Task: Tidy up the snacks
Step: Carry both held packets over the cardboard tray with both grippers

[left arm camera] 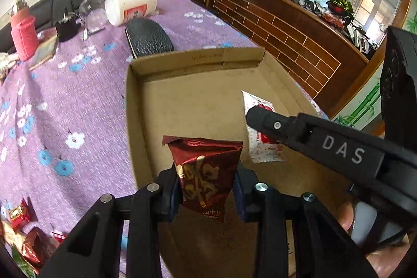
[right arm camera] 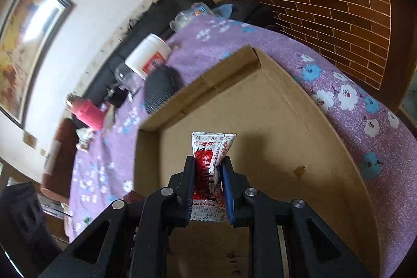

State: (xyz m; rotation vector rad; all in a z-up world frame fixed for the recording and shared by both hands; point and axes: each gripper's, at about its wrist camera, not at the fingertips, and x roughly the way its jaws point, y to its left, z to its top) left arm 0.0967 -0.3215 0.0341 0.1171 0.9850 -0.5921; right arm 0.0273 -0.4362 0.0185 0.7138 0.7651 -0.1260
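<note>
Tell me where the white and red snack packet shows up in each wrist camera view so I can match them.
Left wrist view: the white and red snack packet sits right of centre, partly behind the right gripper's fingers, over the cardboard box.
Right wrist view: the packet is bottom centre, pinched upright between the fingers.
Shared landmark: the white jar lying beyond the box.

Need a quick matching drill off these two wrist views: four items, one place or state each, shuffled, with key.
Items:
1. dark red snack packet
2. white and red sachet
3. white jar
4. cardboard tray

States:
A. lying on its side on the purple cloth
B. clamped in the right gripper
C. open, no snack lying in it
D. clamped in the left gripper

Pairs: 1-D, 2-B, 3-A, 4-C
</note>
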